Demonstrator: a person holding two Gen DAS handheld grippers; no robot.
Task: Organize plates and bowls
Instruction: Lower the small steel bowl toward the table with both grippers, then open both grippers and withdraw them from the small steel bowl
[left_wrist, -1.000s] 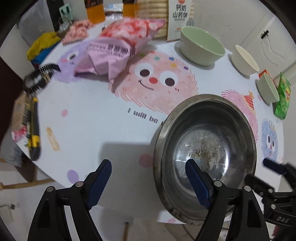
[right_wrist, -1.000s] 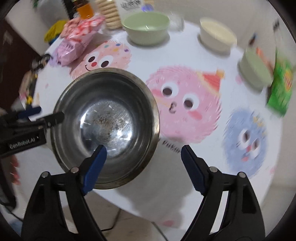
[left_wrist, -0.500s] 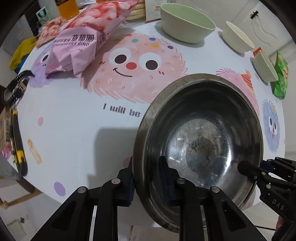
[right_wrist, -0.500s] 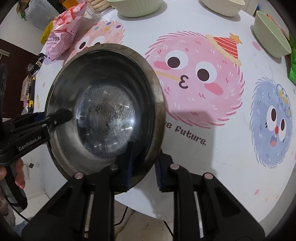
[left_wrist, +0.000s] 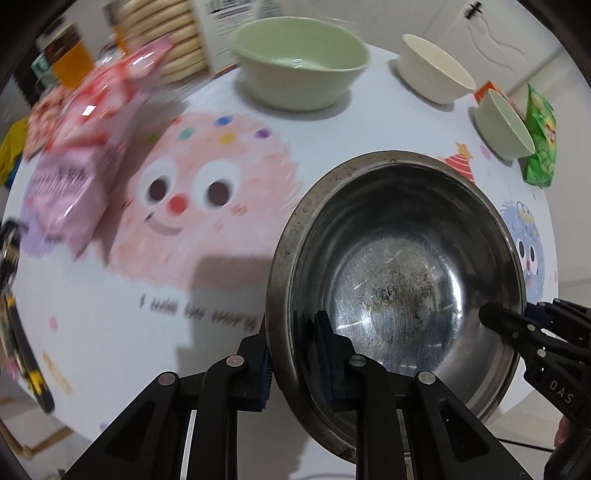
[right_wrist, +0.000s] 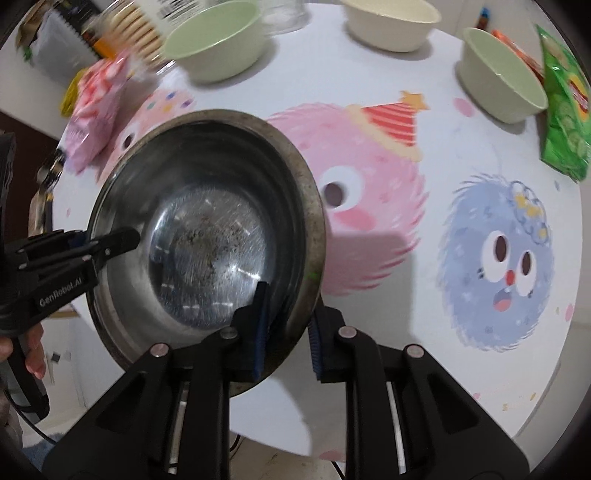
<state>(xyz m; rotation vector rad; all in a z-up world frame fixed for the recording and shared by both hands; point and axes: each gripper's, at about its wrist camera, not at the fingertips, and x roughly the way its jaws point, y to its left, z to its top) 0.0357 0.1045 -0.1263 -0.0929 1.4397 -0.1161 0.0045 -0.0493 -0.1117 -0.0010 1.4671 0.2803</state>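
Steel bowl (left_wrist: 399, 258) rim pinched in both jaws (opposite sides, thin bite); uneven lift could twist it free onto the desk (right_wrist: 369, 66).

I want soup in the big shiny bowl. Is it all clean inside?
No, the metal bowl has dark, crusty specks stuck on its bottom, plain in the left wrist view.

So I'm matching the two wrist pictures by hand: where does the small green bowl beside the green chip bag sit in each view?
Left wrist: the small green bowl sits at the far right edge, upper part.
Right wrist: the same bowl sits upper right.
Shared landmark: the green chip bag just right of it in both.
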